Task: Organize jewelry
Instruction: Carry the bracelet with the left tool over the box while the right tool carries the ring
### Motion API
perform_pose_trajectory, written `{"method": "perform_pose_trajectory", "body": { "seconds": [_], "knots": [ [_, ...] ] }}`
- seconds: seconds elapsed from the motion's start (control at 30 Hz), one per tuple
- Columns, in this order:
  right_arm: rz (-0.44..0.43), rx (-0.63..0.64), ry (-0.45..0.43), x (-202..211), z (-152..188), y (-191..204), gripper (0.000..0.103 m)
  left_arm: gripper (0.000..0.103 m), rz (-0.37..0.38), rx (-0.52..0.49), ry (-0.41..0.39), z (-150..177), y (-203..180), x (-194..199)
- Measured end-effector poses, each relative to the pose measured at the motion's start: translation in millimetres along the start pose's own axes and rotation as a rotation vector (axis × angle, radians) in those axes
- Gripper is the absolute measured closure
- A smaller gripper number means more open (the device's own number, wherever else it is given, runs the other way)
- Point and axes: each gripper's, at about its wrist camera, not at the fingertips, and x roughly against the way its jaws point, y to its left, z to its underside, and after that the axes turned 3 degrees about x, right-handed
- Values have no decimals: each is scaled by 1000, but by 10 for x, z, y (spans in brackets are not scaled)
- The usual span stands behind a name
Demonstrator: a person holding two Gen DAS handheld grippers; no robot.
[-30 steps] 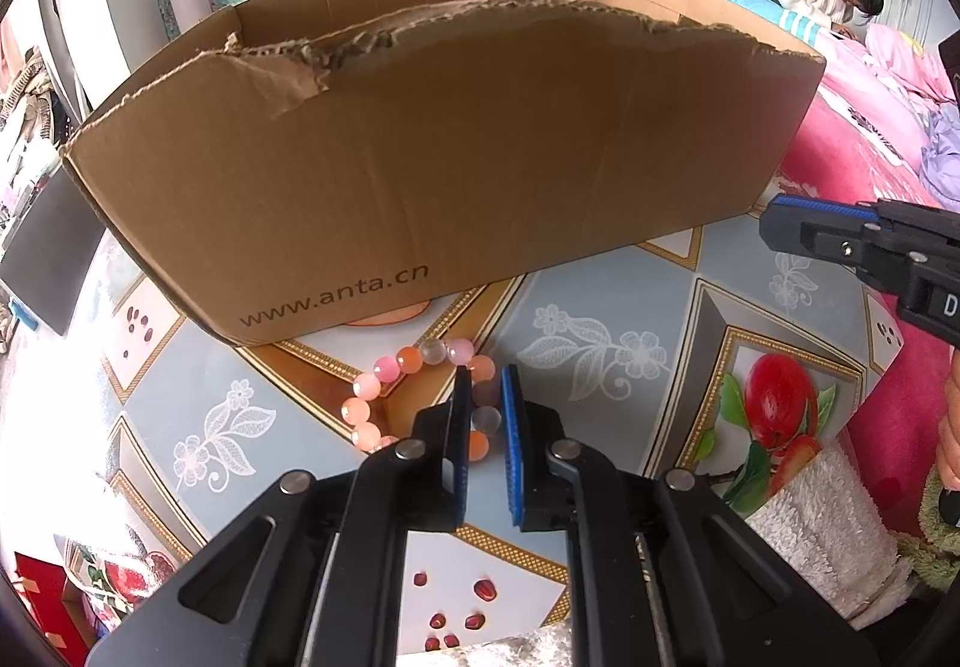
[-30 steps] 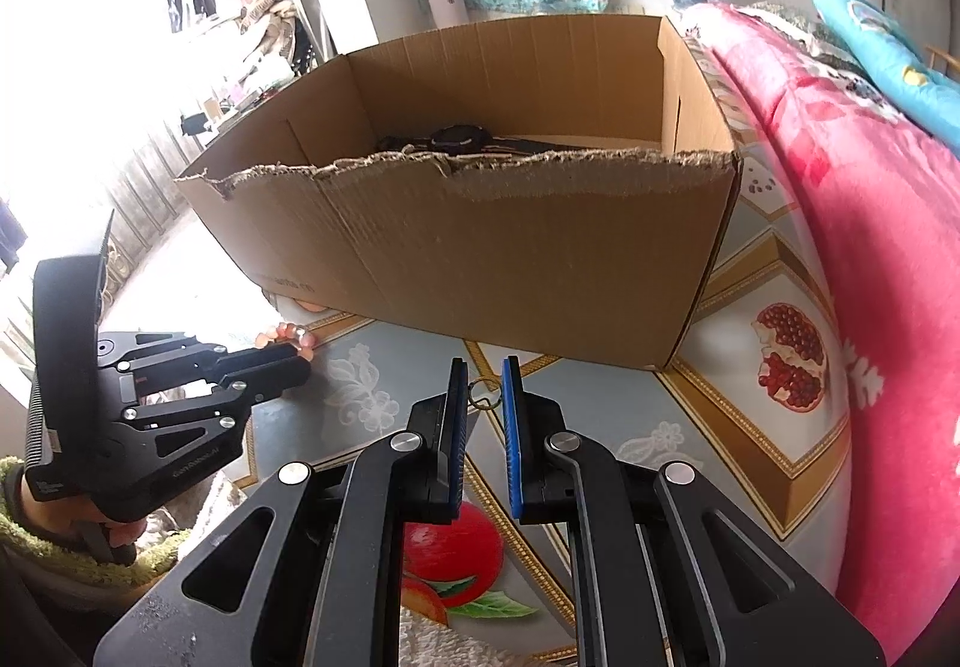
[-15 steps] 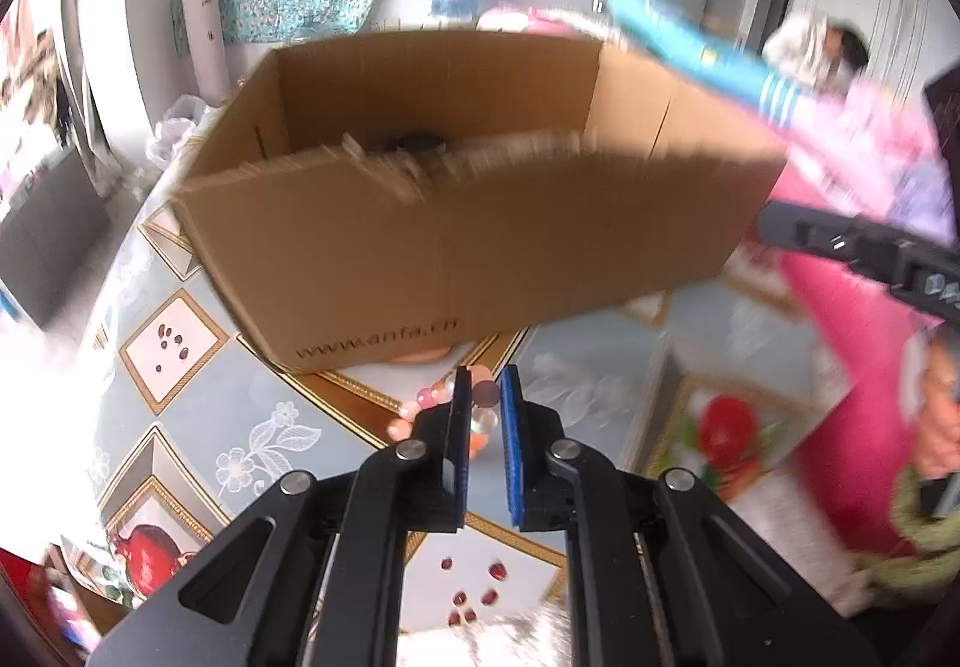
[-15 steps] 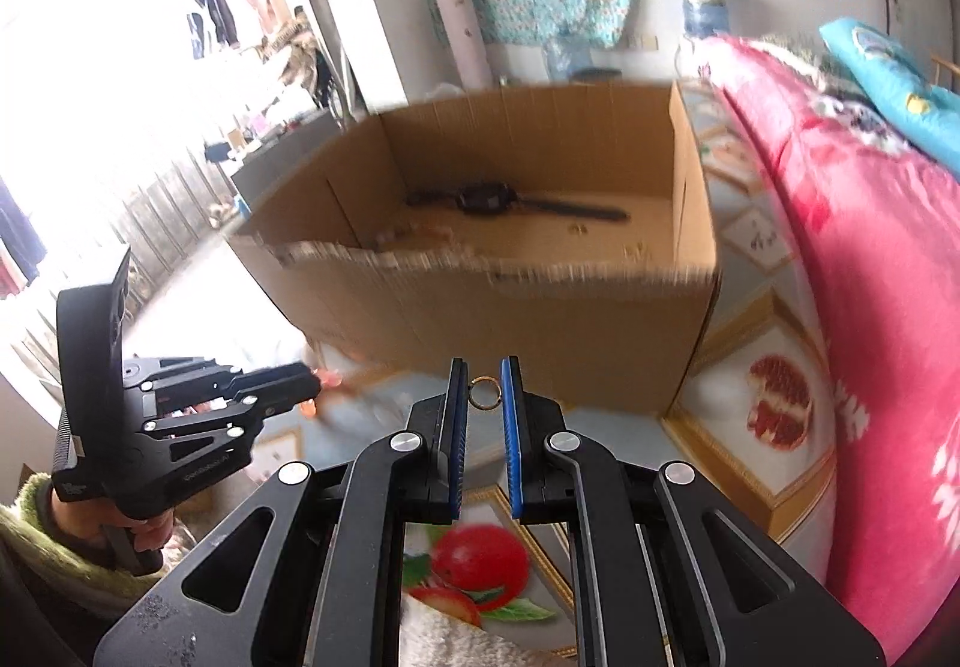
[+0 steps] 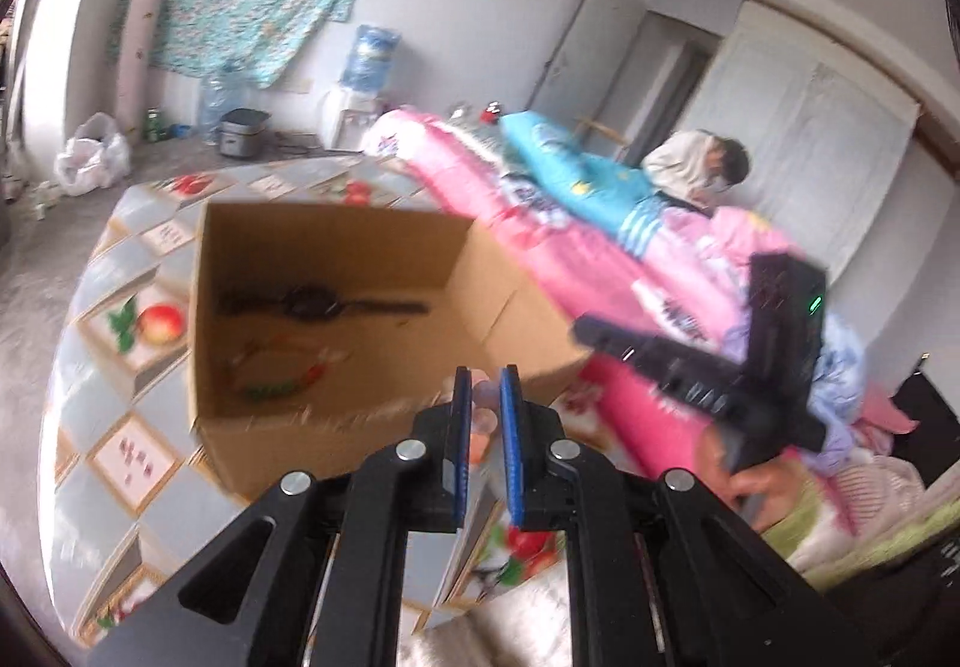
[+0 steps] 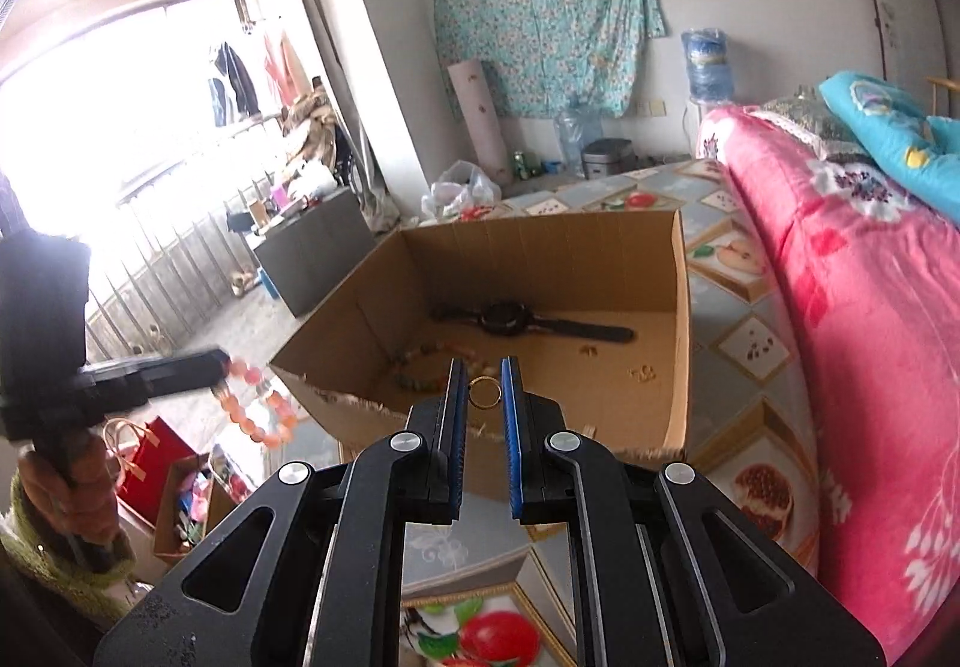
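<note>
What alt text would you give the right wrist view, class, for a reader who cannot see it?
The right gripper pinches a small gold ring above an open cardboard box that holds a black watch and a beaded bracelet. At left, the left gripper dangles a pink bead bracelet beside the box, and a pink quilt lies at right.

The cardboard box (image 6: 624,421) stands on the surface (image 6: 756,349), with the bed (image 6: 870,307) to its right. Inside, a watch (image 6: 504,320) lies toward the far wall, a bead bracelet (image 6: 420,367) nearer the front left corner
</note>
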Motion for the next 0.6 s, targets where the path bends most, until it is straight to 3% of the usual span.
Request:
{"method": "perform_pose_trajectory", "body": {
  "seconds": [0.13, 0.3, 0.43, 0.6],
  "knots": [
    [-36, 14, 67, -216, -158, -15, 94, 94, 15, -14, 19, -352, -1, -223],
    [-110, 13, 288, -764, -265, 13, 94, 94, -15, -15, 82, -644, 177, -671],
    [-114, 18, 425, -1136, -190, 75, 92, 94, -30, 6, 153, -735, 395, -1016],
    [-86, -3, 390, -1097, -167, -18, 88, 94, -43, 34, 245, -775, 604, -1383]
  ]
}}
